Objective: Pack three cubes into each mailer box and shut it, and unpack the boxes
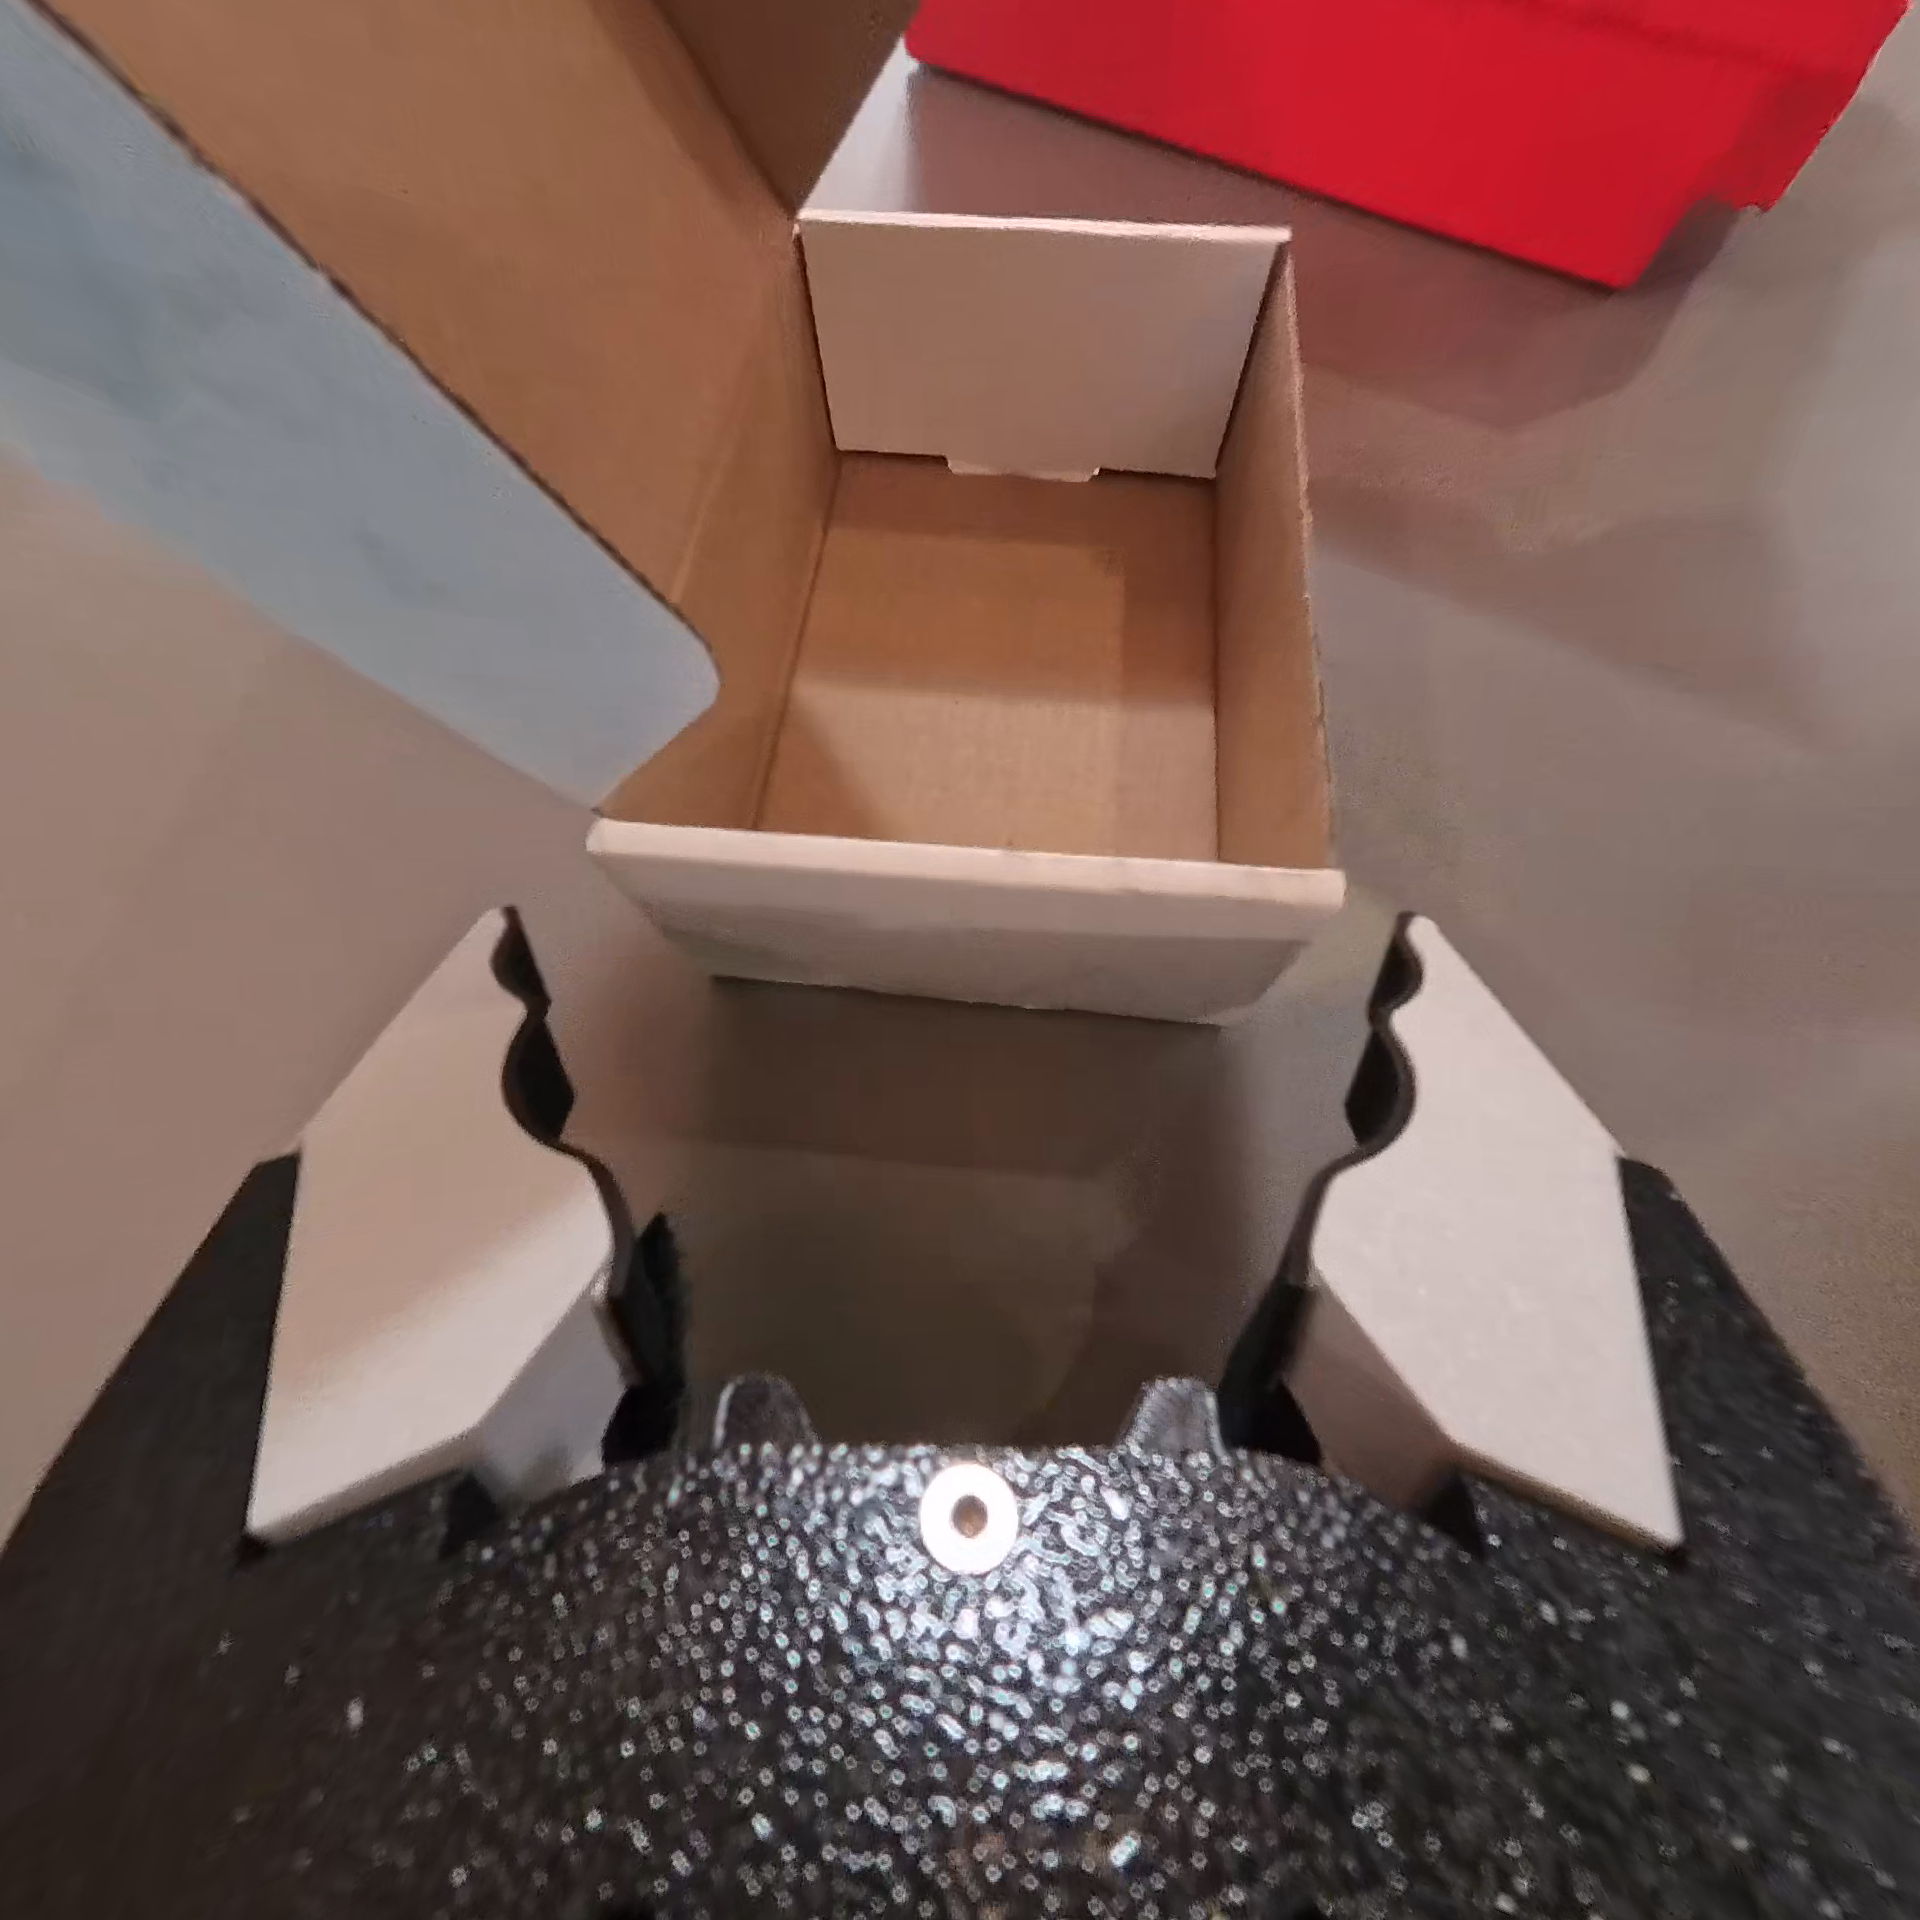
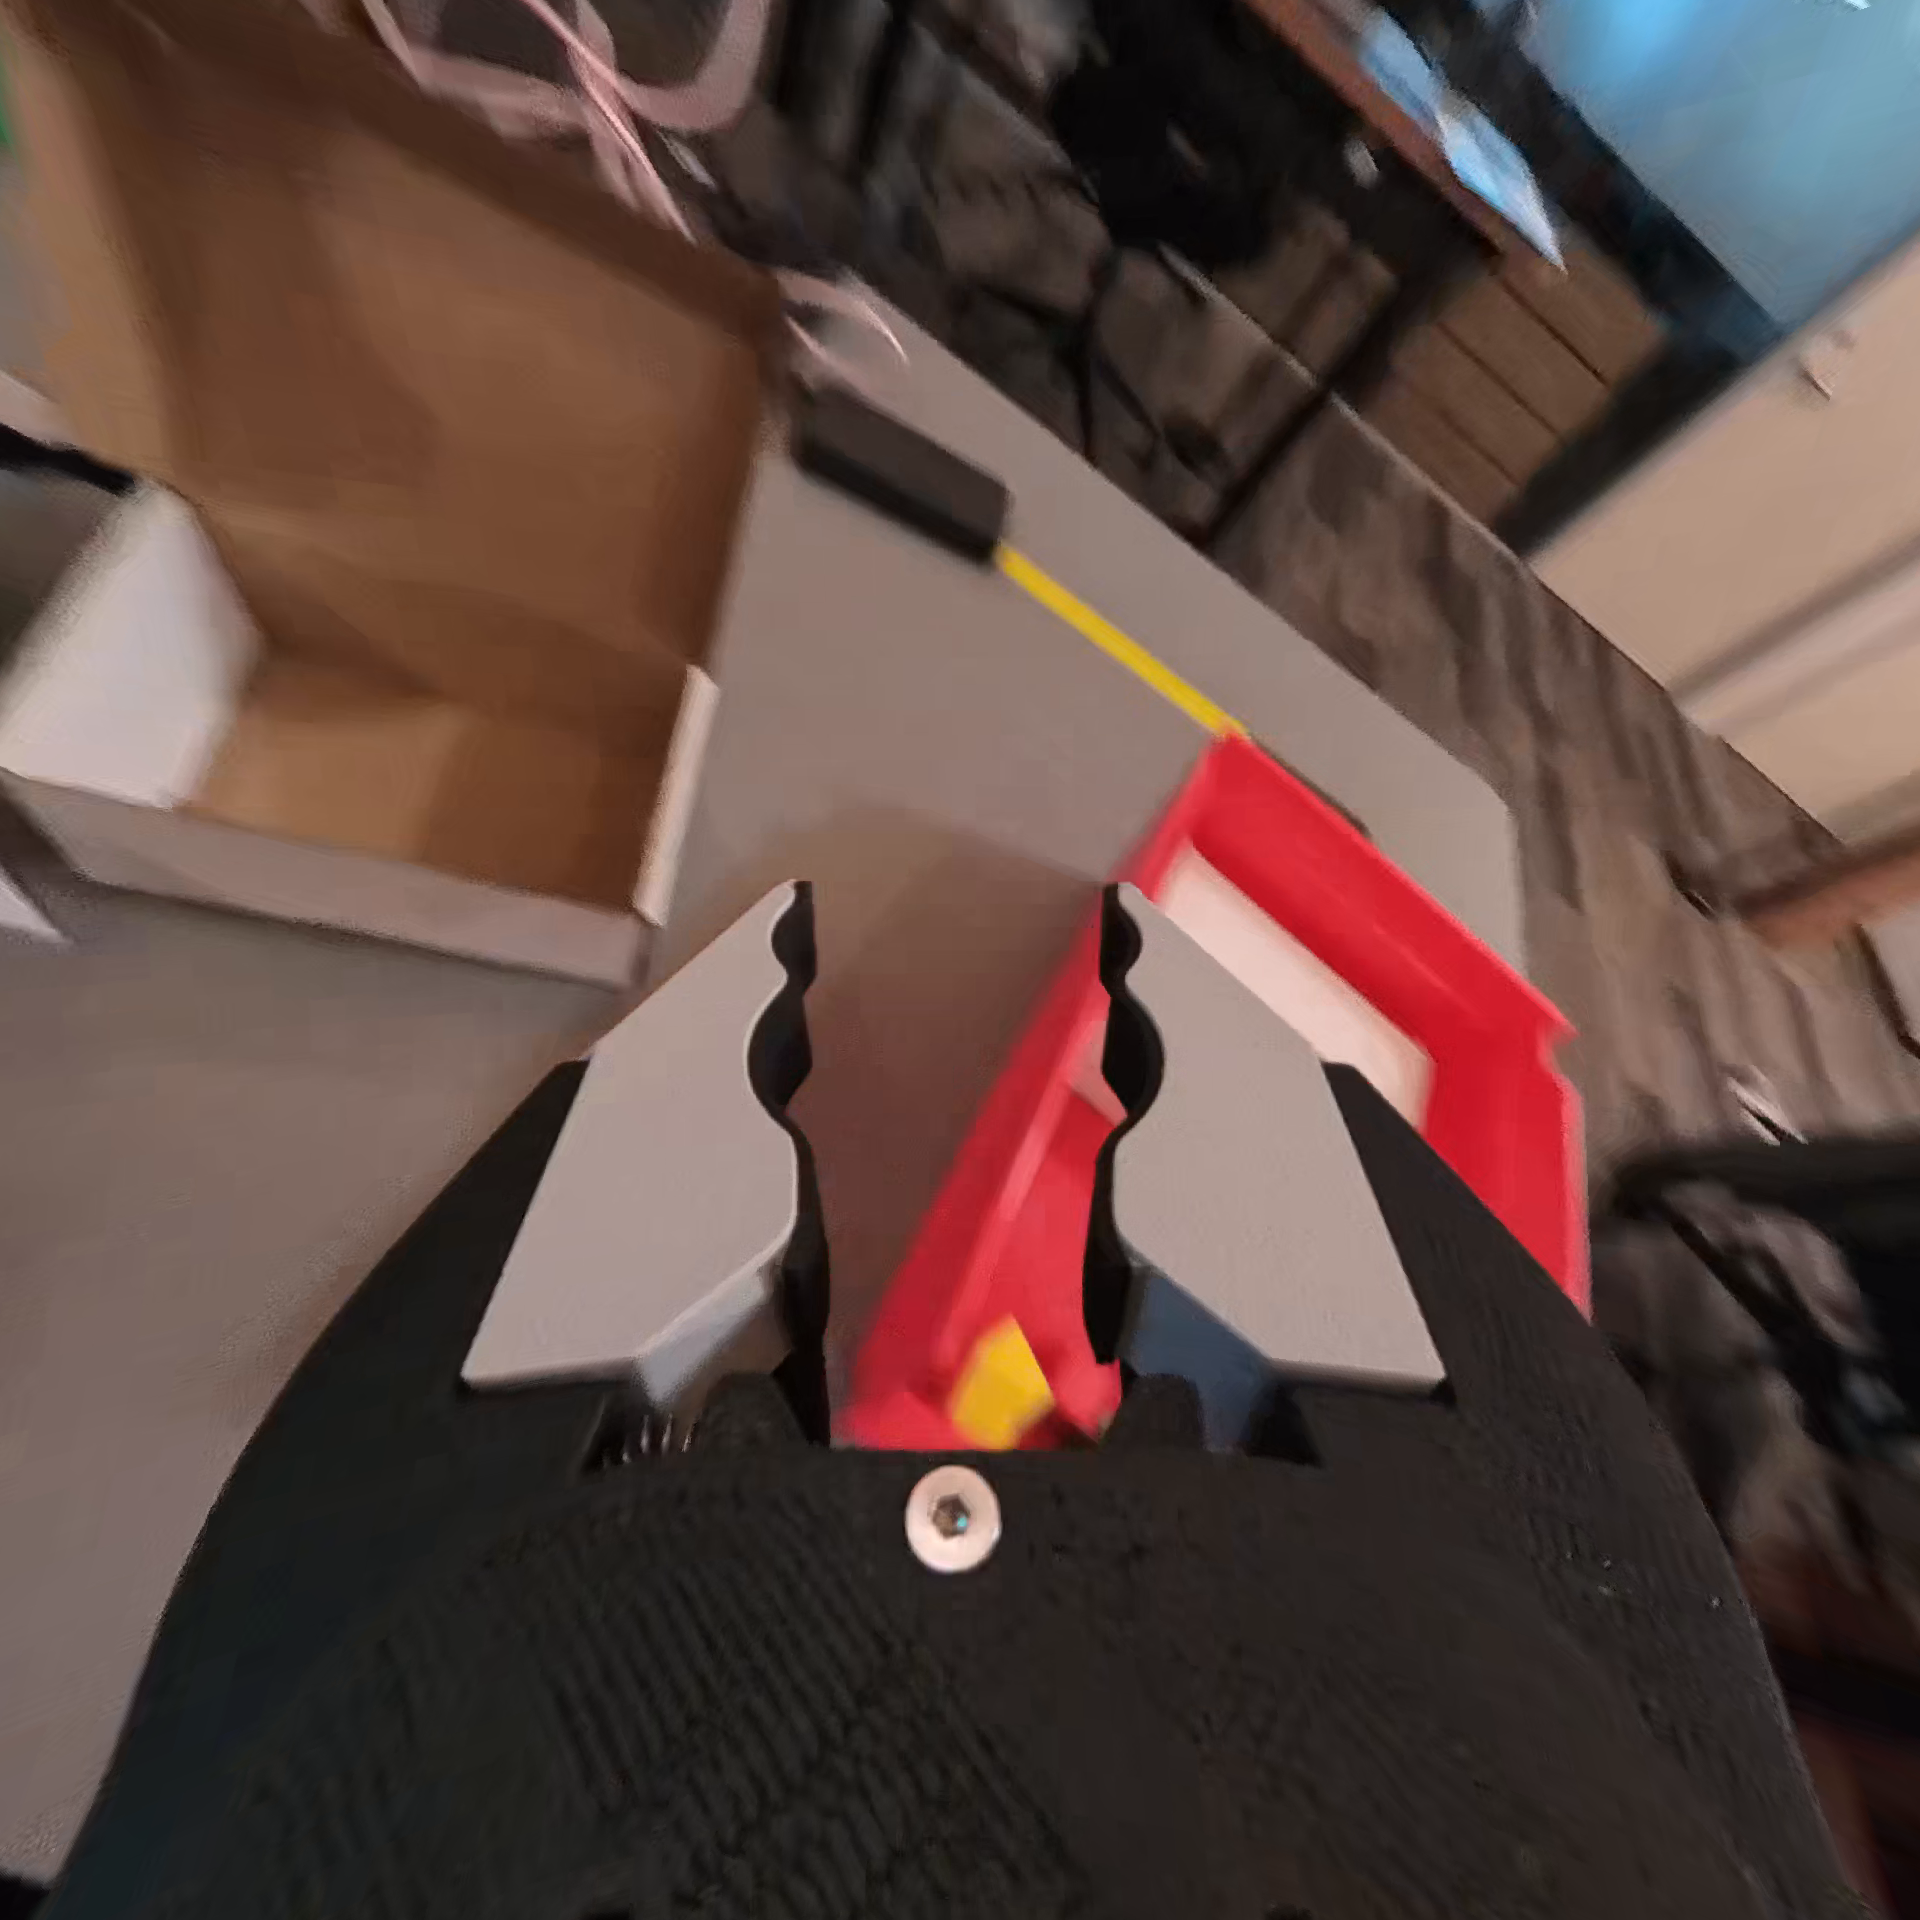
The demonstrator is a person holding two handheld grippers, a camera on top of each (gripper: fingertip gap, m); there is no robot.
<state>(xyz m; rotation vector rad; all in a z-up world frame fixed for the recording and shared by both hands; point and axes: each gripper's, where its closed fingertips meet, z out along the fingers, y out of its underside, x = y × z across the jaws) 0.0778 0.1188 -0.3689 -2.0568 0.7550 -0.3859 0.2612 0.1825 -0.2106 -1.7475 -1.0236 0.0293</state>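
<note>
The left gripper has its two grey fingers spread wide with nothing between them; only bare table shows in the gap. Just beyond the fingertips stands a white mailer box, open, its near wall facing the gripper. The brown inside of this box holds nothing. Its lid stands up on the left side, and a rounded flap with a pale bluish outer face reaches toward the near left. At the far right in the left wrist view, part of a red mailer box sits on the table, apart from the white one.

The right gripper has its fingers parted by a moderate gap, and they pinch nothing. It hovers above the red mailer box, which lies open below and beyond the fingertips, with a white patch showing inside its far part. A yellow cube lies in the near end of the red box, seen low between the fingers near the gripper body. To the far left in this view, the open white mailer box rests on the table with its lid raised. Farther off along the table edge, a black block with a thin yellow strip runs toward the red box. The view is blurred, so finer detail beyond the table cannot be told.
</note>
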